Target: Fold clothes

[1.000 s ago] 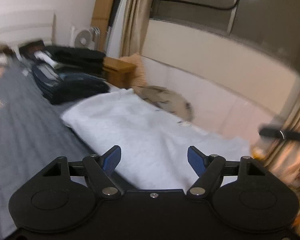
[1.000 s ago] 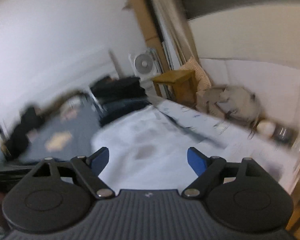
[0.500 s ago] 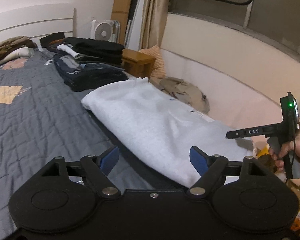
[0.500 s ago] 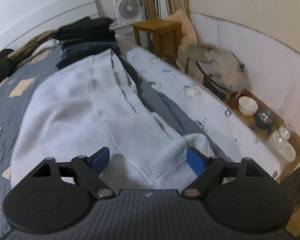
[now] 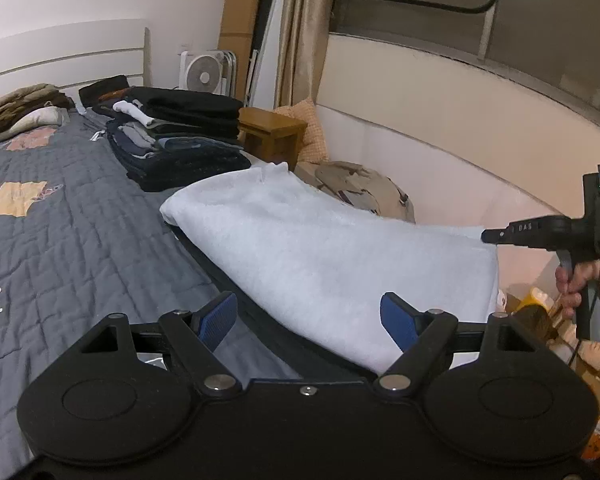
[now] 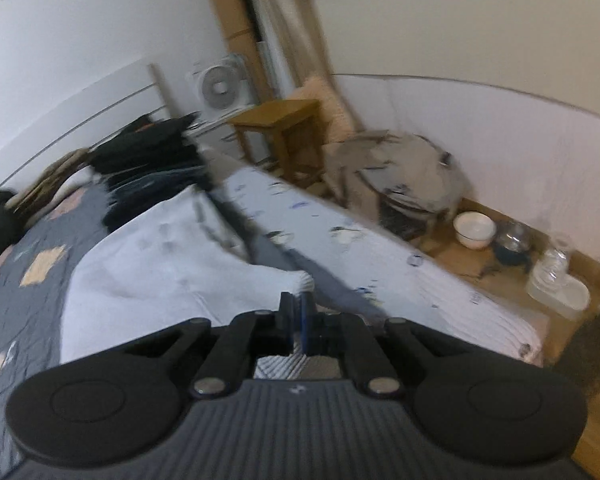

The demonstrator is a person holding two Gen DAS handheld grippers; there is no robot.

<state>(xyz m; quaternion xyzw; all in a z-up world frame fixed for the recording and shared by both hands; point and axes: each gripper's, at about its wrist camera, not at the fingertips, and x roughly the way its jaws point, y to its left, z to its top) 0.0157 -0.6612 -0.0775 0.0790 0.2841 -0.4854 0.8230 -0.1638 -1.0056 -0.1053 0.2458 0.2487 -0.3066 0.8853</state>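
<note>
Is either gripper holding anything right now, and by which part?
The right gripper has just closed on the white garment's ribbed hem corner; the left gripper is open, holding nothing.

The left claw [image 5: 310, 318] hangs with its blue pads wide apart over the near edge of a white sweatshirt [image 5: 332, 256] spread on the grey quilted bed [image 5: 60, 248]. Behind it sits a stack of dark folded clothes [image 5: 180, 148]. At the right edge a hand [image 5: 588, 284] grips the right claw [image 5: 488, 236].

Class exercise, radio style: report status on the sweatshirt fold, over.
Left gripper open, hovering over white sweatshirt. Right gripper just closed, jaws shut at sweatshirt's ribbed hem. Folded dark clothes stacked beyond, not obstructing.
</note>
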